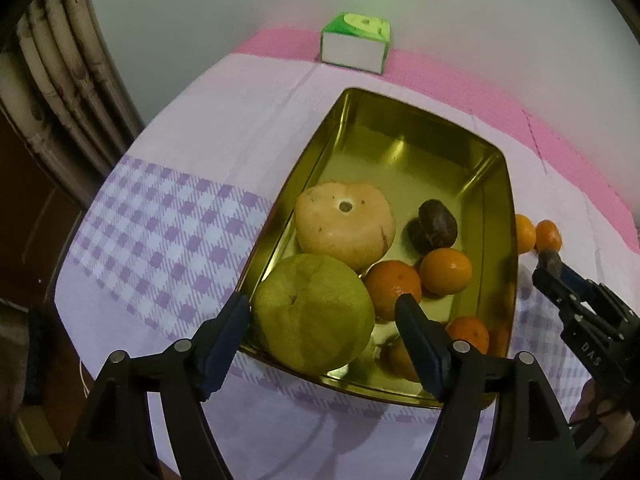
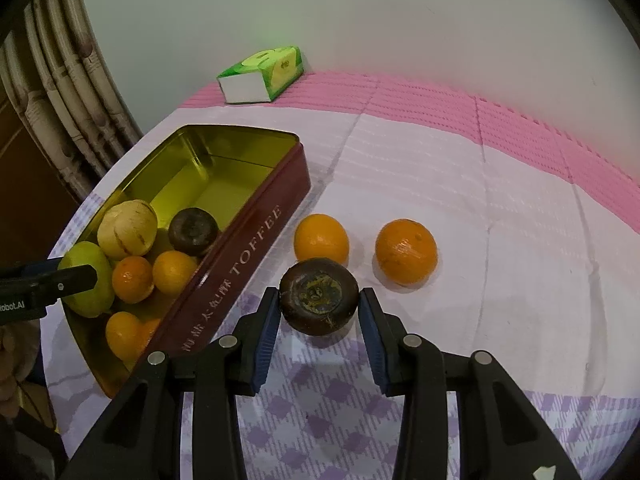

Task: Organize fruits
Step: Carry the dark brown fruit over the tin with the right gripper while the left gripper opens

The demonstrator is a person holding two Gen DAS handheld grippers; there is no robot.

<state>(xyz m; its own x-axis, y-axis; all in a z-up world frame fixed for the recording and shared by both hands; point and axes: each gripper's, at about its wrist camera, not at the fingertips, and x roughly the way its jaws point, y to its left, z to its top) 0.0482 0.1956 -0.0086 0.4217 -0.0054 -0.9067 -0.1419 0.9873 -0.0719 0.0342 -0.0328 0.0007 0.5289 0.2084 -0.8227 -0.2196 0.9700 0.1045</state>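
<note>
Checked lilac-and-white cloth [image 2: 500, 208] covers the table, with pink matting and a green tissue box [image 2: 262, 74] by the wall. Right gripper [image 2: 319, 312] is clamped on a dark brown round fruit [image 2: 319, 302] on the cloth, two loose oranges [image 2: 406, 251] just beyond it. Only its view shows the TOFFEE lettering on the maroon tin [image 2: 256, 232]. Left gripper [image 1: 322, 314] stands apart around the big green fruit [image 1: 314, 312] in the tin's near corner, pads not pressing, among a pale yellow fruit [image 1: 346, 224] and more oranges.
</note>
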